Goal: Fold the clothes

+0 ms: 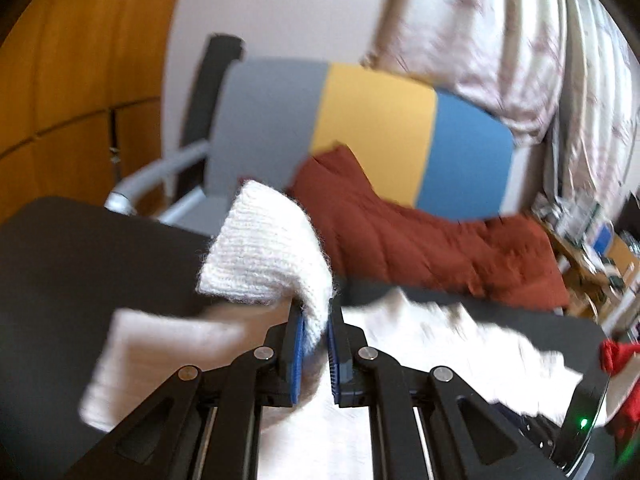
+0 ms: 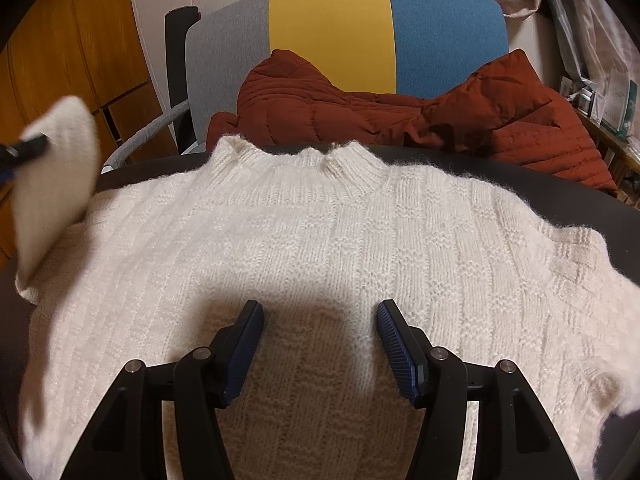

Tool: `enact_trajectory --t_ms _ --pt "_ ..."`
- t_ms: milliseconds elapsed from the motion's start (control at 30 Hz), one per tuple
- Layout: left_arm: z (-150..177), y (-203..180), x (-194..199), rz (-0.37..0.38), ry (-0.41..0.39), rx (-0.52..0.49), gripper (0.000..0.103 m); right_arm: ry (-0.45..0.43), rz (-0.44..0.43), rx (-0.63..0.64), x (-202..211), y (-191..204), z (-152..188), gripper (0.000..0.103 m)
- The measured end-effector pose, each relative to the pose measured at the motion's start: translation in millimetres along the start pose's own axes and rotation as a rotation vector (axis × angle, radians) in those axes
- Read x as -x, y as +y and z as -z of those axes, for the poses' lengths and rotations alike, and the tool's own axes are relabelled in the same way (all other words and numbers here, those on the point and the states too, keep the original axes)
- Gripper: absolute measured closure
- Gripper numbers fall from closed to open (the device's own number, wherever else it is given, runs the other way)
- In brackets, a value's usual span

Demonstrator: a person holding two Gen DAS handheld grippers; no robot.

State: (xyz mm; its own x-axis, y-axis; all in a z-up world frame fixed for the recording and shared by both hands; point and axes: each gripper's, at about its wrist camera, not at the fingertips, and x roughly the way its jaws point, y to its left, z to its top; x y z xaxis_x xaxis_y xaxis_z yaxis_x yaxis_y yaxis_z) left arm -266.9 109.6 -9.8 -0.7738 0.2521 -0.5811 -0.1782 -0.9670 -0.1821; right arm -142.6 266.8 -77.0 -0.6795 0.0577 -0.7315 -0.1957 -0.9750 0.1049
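Soft, floppy white knit sweater (image 2: 320,240): left gripper (image 1: 316,332) pinches its cuff (image 1: 264,248); right gripper (image 2: 320,320) hovers open above the chest.

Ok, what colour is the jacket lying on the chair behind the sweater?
Rust red, quilted jacket; clearest in the right wrist view.

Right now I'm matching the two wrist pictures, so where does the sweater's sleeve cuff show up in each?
Left wrist view: the sleeve cuff is at centre, just above the left gripper, pinched between its fingers.
Right wrist view: the cuff is at the far left edge, lifted off the table, blurred.
Shared landmark: the grey, yellow and blue chair back, with the red jacket below it.
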Motion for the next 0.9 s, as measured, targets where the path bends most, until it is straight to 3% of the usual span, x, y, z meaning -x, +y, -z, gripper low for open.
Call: enact_trajectory --t_ms 200,367,467,533,633,733,800,900 --pt "53.5 -40.9 -16.2 0.067 0.145 -0.068 0.092 -0.001 0.002 0.002 0.1 0.3 0.5 0.042" --pt "78.6 -32.5 -26.3 0.11 0.246 -0.049 0.084 -0.002 0.002 0.001 0.2 0.0 0.6 0.042" --pt "88.9 -22.4 -8.9 0.14 0.245 -0.067 0.084 -0.002 0.001 0.0 0.1 0.2 0.6 0.042" --pt "95.9 -10.1 10.7 0.175 0.202 -0.065 0.084 -0.002 0.0 -0.001 0.1 0.1 0.6 0.041" --pt "109.1 19.4 32.1 0.18 0.16 -0.002 0.084 -0.002 -0.01 -0.003 0.4 -0.6 0.5 0.039" --pt "120.7 58.0 34.2 0.163 0.199 0.152 0.084 0.001 -0.021 -0.001 1.0 0.2 -0.1 0.038" --pt "124.1 80.4 32.9 0.216 0.203 0.269 0.084 0.007 -0.029 0.005 1.7 1.7 -0.9 0.036" --pt "122.0 90.2 39.1 0.175 0.186 0.264 0.084 0.015 -0.042 0.014 2.8 3.9 -2.0 0.029"
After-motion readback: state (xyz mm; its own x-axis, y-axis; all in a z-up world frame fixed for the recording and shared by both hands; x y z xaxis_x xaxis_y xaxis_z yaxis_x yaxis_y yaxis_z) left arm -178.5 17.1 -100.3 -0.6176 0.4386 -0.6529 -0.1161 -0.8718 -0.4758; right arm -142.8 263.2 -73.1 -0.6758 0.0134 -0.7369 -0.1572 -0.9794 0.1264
